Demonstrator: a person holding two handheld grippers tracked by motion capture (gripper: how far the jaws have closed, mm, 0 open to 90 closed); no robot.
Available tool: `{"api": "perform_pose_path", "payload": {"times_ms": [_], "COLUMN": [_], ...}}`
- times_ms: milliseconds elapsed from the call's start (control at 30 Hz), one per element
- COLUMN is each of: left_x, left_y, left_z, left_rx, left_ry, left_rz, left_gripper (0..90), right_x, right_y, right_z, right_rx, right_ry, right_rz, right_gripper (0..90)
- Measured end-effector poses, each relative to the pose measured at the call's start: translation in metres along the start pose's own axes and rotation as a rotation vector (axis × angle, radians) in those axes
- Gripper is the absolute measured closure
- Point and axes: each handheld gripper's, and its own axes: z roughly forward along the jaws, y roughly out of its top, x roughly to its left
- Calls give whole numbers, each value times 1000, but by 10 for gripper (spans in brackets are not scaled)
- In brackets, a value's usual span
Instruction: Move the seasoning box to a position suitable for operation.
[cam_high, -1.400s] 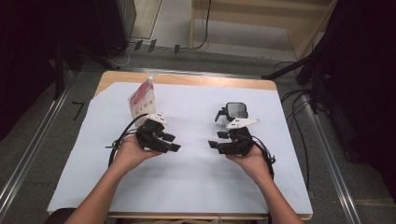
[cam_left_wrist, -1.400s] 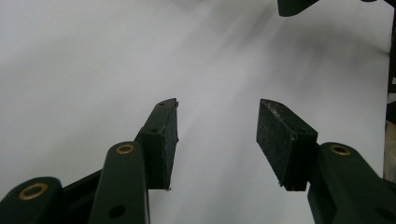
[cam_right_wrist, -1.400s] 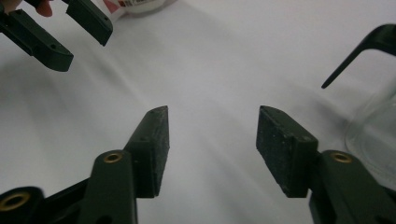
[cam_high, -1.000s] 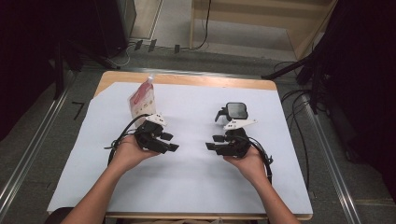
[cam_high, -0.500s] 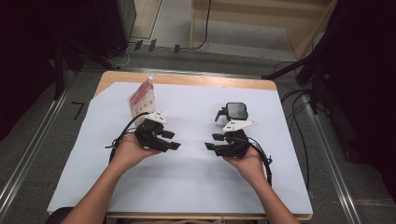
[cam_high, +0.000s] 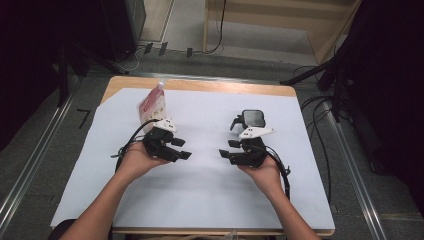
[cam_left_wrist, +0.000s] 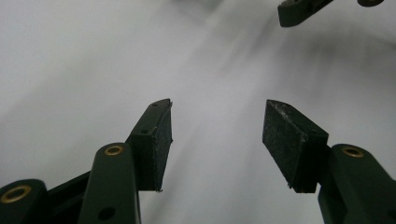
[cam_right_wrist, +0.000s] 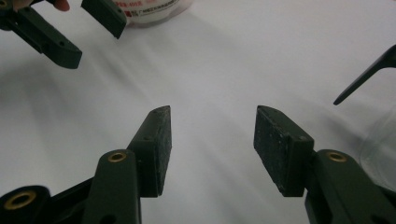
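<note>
Jaws of both grippers stand spread with nothing between them; those of the right gripper (cam_high: 226, 154) have just been opening, and those of the left gripper (cam_high: 183, 149) have just eased slightly wider, each pair framing bare white sheet in its own gripper view. Left gripper and right gripper rest low over the middle of the table (cam_high: 200, 86), tips turned toward one another, apart, each held in a hand that enters from the near edge. Nearest things: a red-and-white spouted refill pouch (cam_high: 152, 105), upright just beyond the left gripper, its printed base visible at the top of the right gripper view (cam_right_wrist: 154, 9); a bottle with a black trigger-type head (cam_high: 251, 119), standing just beyond the right gripper, its clear wall (cam_right_wrist: 380, 149) and a thin black lever (cam_right_wrist: 366, 75) at the right edge of the right gripper view. Progress, as judged: neither pouch nor bottle is gripped, touched or opened; the work appears to be at its outset; approach, grasp and whatever transfer between pouch and bottle is intended all remain to be done.
</note>
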Motion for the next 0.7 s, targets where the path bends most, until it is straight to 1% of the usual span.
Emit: {"api": "perform_pose_path", "payload": {"times_ms": [33,67,133,167,200,233,333,367,467,500,533,600,633,667,700], "left_x": [0,-1,-2,-2,-2,-3,-3,-3,-2,-1,-1,-1,-2,-2,-3], "left_y": [0,0,0,0,0,0,0,0,1,1,2,2,2,1,1], "left_z": [0,0,1,2,2,2,0,-1,-2,-3,-2,-3,-3,-4,-3], "left_rx": [0,-1,9,8,8,8,-1,0,-7,-6,-10,-7,-8,-5,-5], "left_ry": [0,-11,-14,-13,-13,-12,-19,-10,-11,-9,-9,-13,-18,-21,-26], "left_rz": [0,3,11,18,18,14,9,10,7,7,6,8,18,27,27], "left_gripper": [436,436,436,436,436,436,436,436,436,436,436,436,436,436,436], "right_x": [0,-1,-2,-2,-2,-2,-1,-2,-3,-4,-6,-6,-8,-8,-9], "right_y": [0,0,0,0,0,1,1,1,1,1,0,0,0,0,0], "right_z": [0,-1,-2,-3,-3,-4,-5,-6,-8,-9,-13,-14,-20,-24,-28], "right_rx": [0,5,9,5,5,-9,-15,-17,-16,-19,-20,-21,-13,-18,-28], "right_ry": [0,1,-2,0,0,-5,-16,-14,-16,-24,-36,-37,-46,-61,-67], "right_rz": [0,7,9,15,15,14,11,10,20,17,29,30,33,33,38], "right_gripper": [473,473,501,500,500,489,475,471,465,460,456,457,477,477,477]}}
